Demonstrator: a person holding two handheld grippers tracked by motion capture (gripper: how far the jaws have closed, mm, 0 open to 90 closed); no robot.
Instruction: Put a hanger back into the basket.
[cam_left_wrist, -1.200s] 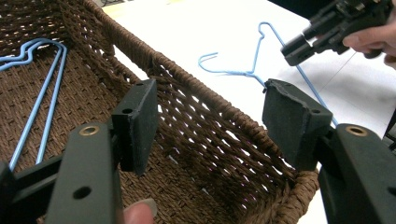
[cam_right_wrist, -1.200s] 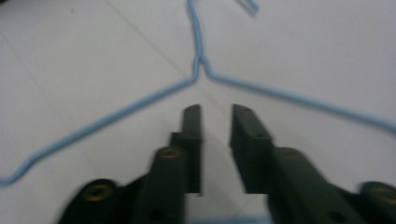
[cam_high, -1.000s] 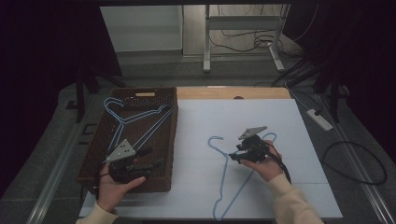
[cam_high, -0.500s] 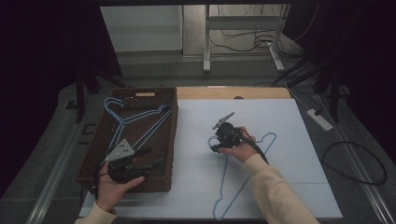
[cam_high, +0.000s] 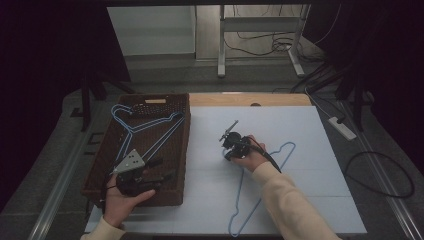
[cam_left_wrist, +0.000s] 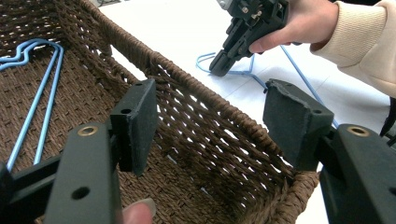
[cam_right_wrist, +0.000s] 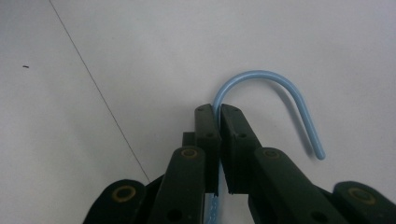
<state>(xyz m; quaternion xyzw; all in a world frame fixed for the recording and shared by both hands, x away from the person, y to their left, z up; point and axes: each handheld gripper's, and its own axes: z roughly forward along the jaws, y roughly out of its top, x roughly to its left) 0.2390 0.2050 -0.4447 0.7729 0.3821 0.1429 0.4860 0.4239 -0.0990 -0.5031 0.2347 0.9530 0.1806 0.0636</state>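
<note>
A light blue wire hanger (cam_high: 287, 150) lies flat on the white table mat. My right gripper (cam_high: 226, 155) points down at its hook end, and its jaws have just closed. In the right gripper view it (cam_right_wrist: 218, 109) is shut on the wire just below the curved hook (cam_right_wrist: 280, 81). My left gripper (cam_high: 162, 170) rests at the front right corner of a brown wicker basket (cam_high: 186, 140). It (cam_left_wrist: 210, 107) is open, one jaw inside and one outside the basket wall (cam_left_wrist: 210, 140). More blue hangers (cam_high: 145, 125) lie in the basket.
A wooden strip (cam_high: 280, 99) runs along the table's far edge. A power strip (cam_high: 342, 127) and a loose cable (cam_high: 380, 175) lie right of the table. Desk legs (cam_high: 220, 45) stand beyond it on the floor.
My right hand has moved left along the hanger to its hook end, and its jaws have closed on the wire. The left hand and basket have stayed put.
</note>
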